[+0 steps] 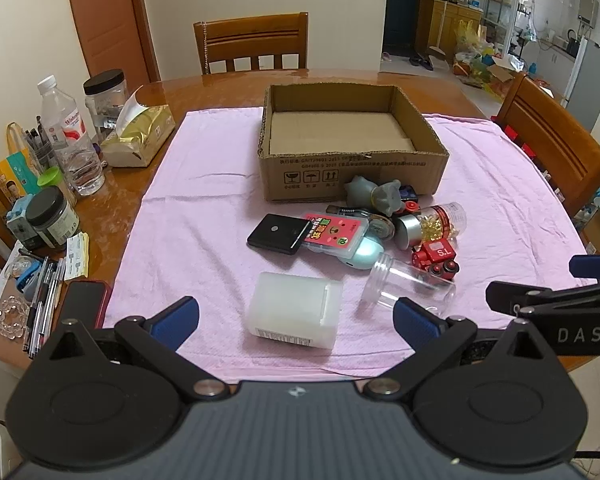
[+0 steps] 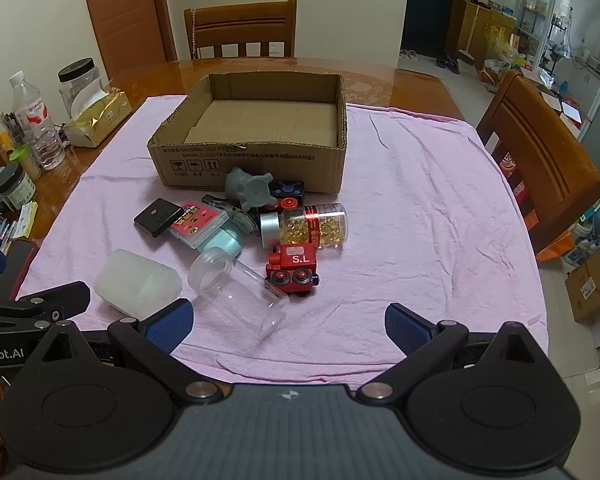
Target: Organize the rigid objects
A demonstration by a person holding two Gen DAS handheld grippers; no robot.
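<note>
Translucent white plastic box [image 1: 296, 309], lying on the pink cloth [image 1: 204, 184] just ahead of the wide-open, empty left gripper [image 1: 296, 316]: likely light, stiff, slick-walled, best pinched across its short sides; right gripper [image 2: 288, 326] equally wide open, empty, cardboard box [image 1: 352, 172] beyond.

One cardboard box [image 2: 247, 148], one red toy train [image 2: 293, 269], two clear jars [image 2: 236, 288], one capsule bottle [image 2: 314, 226], two wooden chairs [image 2: 242, 28].

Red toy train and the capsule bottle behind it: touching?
Cannot tell. In the right wrist view the red toy train overlaps the capsule bottle, hiding any gap; the left wrist view is no clearer.
</note>
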